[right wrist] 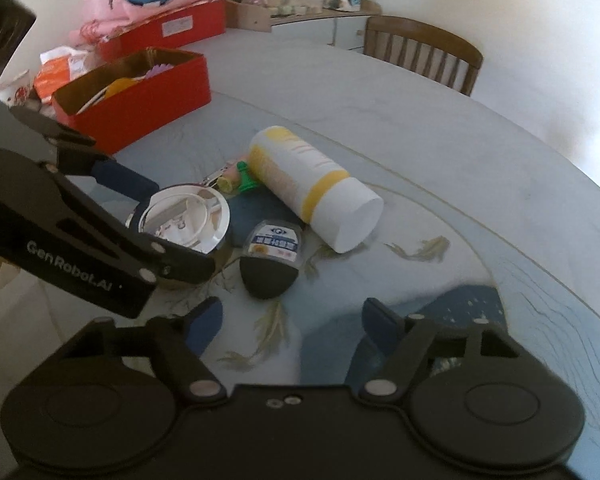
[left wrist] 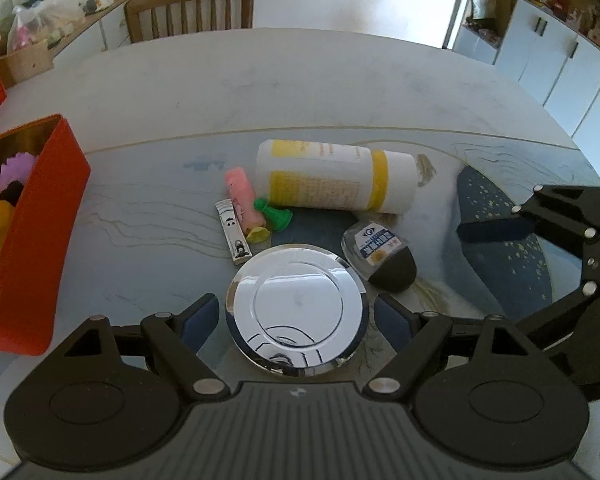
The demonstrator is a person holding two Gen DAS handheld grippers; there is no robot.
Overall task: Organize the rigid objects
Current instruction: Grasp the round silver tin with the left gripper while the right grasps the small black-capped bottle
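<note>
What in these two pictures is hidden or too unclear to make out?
- Orange box contents: left wrist view, cut off by the left edge and its own wall; only purple and yellow shapes show.
- Print on the white bottle: both views, too small and blurred.
- Underside of the chrome disc: the left gripper hides its near rim.
- Nail clipper: right wrist view, mostly hidden behind the disc.

On the worktop (left wrist: 340, 92): one chrome round lid (left wrist: 297, 312), one white-and-yellow bottle (left wrist: 336, 176), one black-tipped clear container (left wrist: 380, 256), one nail clipper (left wrist: 233, 232), one pink tube (left wrist: 242, 196), one green piece (left wrist: 274, 212), two red boxes (right wrist: 140, 100) (right wrist: 168, 30) upper left in the right wrist view, one chair (left wrist: 190, 10), two hand-held grippers (left wrist: 296, 320) (right wrist: 292, 320).
</note>
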